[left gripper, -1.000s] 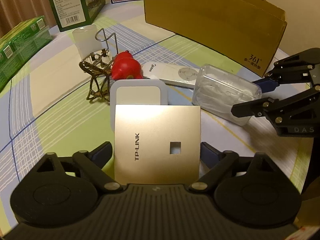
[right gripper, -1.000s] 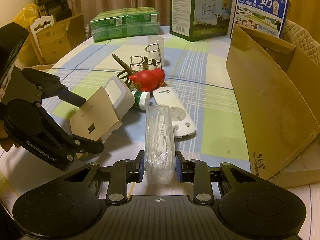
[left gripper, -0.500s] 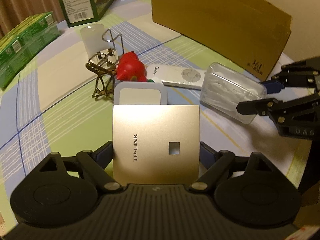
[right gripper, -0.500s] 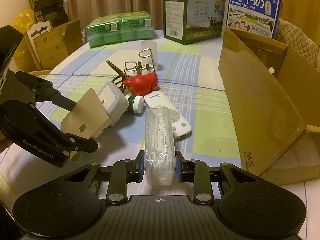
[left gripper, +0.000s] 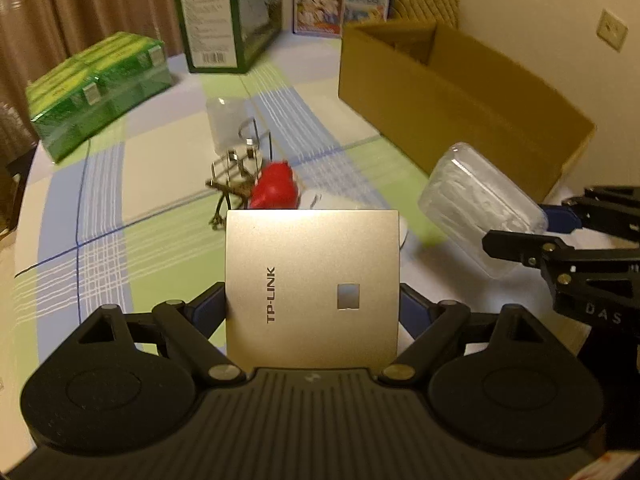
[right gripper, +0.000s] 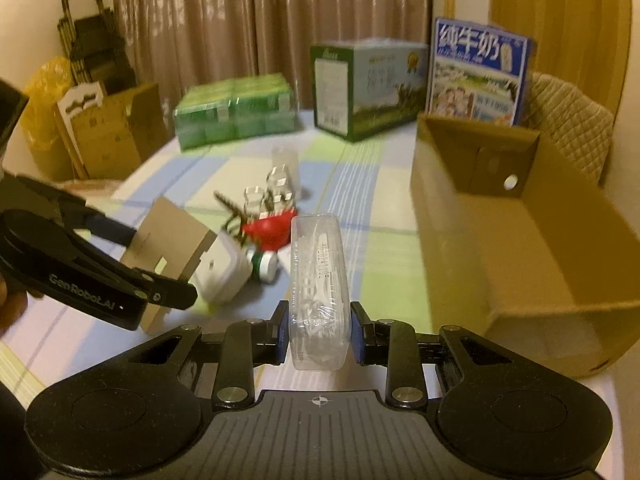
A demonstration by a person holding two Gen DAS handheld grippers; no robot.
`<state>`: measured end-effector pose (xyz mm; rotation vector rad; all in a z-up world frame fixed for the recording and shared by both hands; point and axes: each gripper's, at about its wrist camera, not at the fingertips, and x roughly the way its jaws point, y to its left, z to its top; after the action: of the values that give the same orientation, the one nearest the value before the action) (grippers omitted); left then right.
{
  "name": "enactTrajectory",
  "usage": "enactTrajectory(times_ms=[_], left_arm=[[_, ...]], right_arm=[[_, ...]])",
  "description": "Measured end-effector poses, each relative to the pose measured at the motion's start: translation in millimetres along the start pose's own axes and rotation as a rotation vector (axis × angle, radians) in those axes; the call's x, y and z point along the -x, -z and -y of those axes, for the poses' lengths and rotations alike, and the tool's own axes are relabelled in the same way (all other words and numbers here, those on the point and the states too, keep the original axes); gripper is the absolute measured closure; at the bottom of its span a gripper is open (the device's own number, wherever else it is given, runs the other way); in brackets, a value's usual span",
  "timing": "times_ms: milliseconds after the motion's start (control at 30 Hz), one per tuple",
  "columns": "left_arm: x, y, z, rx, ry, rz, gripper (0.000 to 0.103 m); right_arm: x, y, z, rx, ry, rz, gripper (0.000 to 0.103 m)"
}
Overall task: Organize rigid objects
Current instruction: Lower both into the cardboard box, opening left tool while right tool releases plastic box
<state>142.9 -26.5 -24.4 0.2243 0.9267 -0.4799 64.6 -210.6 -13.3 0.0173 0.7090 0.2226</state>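
Note:
My left gripper [left gripper: 312,304] is shut on a gold TP-LINK box [left gripper: 312,280] and holds it above the table. The box also shows in the right wrist view [right gripper: 168,240], in front of a white square device [right gripper: 220,276]. My right gripper [right gripper: 318,328] is shut on a clear plastic case [right gripper: 318,276] and holds it in the air. The case shows in the left wrist view [left gripper: 480,208], in front of the open cardboard box [left gripper: 460,92]. The cardboard box stands at the right in the right wrist view [right gripper: 520,240].
On the checked tablecloth [left gripper: 120,208] lie a red toy [left gripper: 276,190], a metal wire rack [left gripper: 236,164], a frosted cup [left gripper: 226,126] and a small green-capped bottle [right gripper: 266,266]. Green packs [left gripper: 100,88] and milk cartons [left gripper: 228,20] stand at the back.
Both grippers have lifted with their objects. The TP-LINK box and the clear case now sit higher above the table, and the case is nearer the cardboard box.

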Motion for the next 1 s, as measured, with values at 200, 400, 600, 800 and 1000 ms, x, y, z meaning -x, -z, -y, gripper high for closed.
enactTrajectory(times_ms=[200,400,600,800,1000], left_arm=[[19,-32,37,0.017,-0.004,0.044,0.018],[15,-73,91,-0.013,0.050,0.079,0.018],[-7,-105,147,-0.062,0.092,0.091,0.018],[-34,-127,179,-0.094,0.109,0.085,0.018],[-60,-141,199,-0.122,0.115,0.064,0.018]], right_arm=[[37,-26,35,-0.039,0.041,0.070,0.076],[65,-41,94,-0.065,0.133,0.101,0.076],[71,-38,160,-0.128,0.188,0.092,0.076],[66,-31,200,-0.173,0.189,0.089,0.076],[57,-24,224,-0.216,0.178,0.082,0.076]])
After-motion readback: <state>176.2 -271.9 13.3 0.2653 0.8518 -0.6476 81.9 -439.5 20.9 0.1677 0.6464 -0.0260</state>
